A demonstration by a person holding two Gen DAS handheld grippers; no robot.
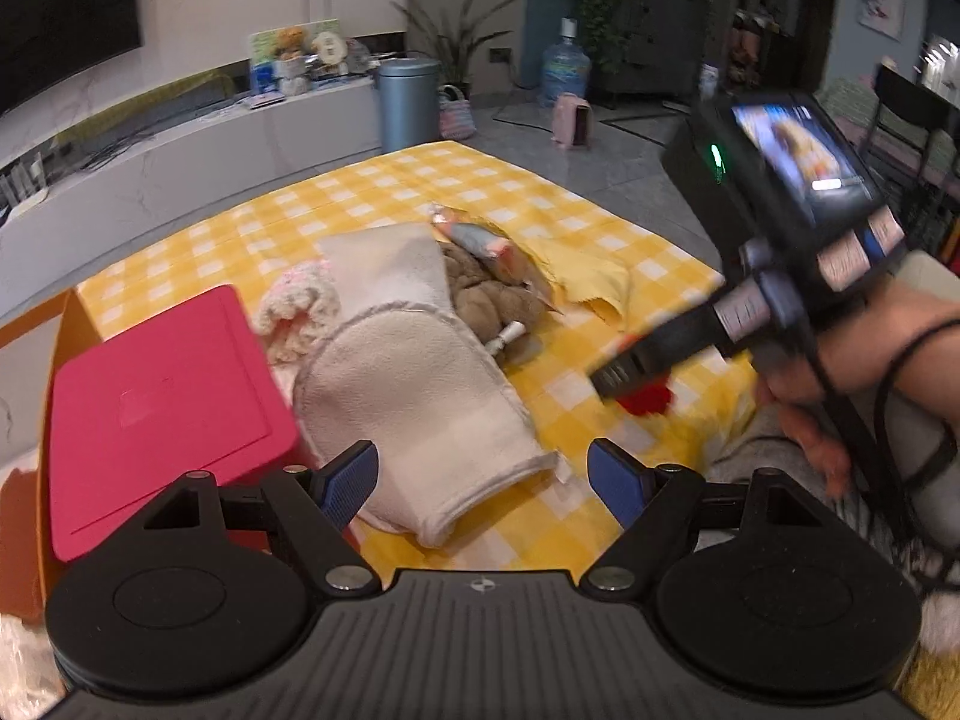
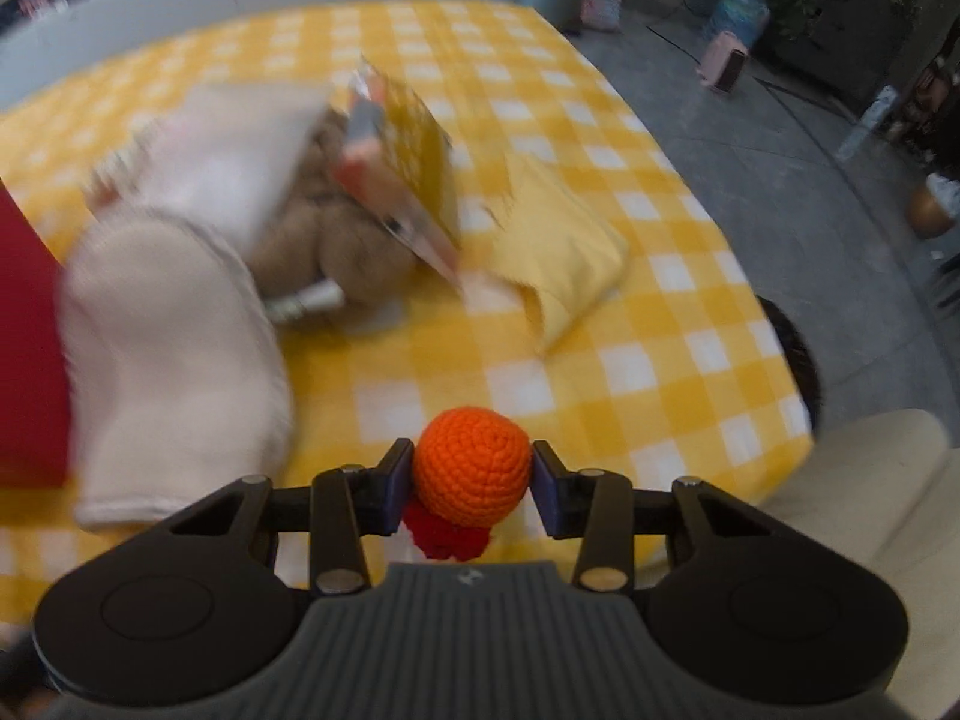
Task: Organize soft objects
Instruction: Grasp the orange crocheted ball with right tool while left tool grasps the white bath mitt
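Left gripper [image 1: 483,483] gapes wide over the cream mitten [image 1: 414,408], holding nothing. Right gripper [image 2: 472,483] has closed in on the orange ball [image 2: 472,465] at the table's [image 2: 660,360] near edge — pads barely touching, so it could squirt free.

No lettering, label or number can be read in either view. The small screen [image 1: 804,156] on the back of the right-hand tool glows with a blurred picture, and a small pale emblem [image 1: 480,585] sits on the ribbed body of the left-hand tool, too small to make out.
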